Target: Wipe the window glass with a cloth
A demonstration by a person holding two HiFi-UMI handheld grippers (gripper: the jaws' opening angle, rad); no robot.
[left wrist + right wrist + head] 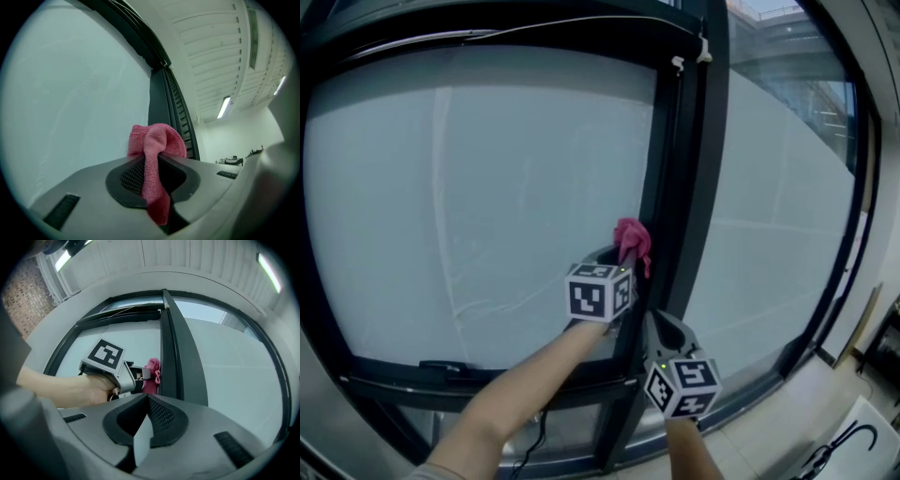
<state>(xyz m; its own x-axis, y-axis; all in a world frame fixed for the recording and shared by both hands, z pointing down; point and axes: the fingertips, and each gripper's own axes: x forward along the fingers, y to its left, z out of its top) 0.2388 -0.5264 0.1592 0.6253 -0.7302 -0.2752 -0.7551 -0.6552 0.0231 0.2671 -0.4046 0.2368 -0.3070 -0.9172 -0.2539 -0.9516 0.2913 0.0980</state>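
**While the cloth (pixel 632 240) sat beside the mullion (pixel 682 178), the wiping looked unfinished**

As the person faced the window, the right hand-held gripper (pixel 146 404) hung nearest, low and just right of the mullion. Its grey jaws were pressed together on nothing, and it took no part in the work. Higher up, just left of the mullion, the left hand-held gripper (pixel 153 159) pinched the cloth between dark ribbed pads (pixel 133 176), with a bare forearm (pixel 525 384) behind it. The cloth was pink terry, soft and nubby. One tail hung down through the jaws, and the rest bunched into a rounded wad above the tips. That wad lay at the edge of the left pane (pixel 487 206), close against the mullion. Whether it pressed on the glass could not be told.

By this showing, the wiping was under way but not nearly done. Left of the mullion the pane was flat, pale and frosted-looking. It carried a faint upright streak and a thin slanting line lower down, so it probably needed more passes. Right of the mullion the second pane (pixel 773 234) had no cloth near it and likely waited its turn. The mullion was a slim, dark, matt post joined to a dark frame (pixel 487 375). Through the glass, high and right of the mullion, pale building fronts (pixel 825 103) showed.
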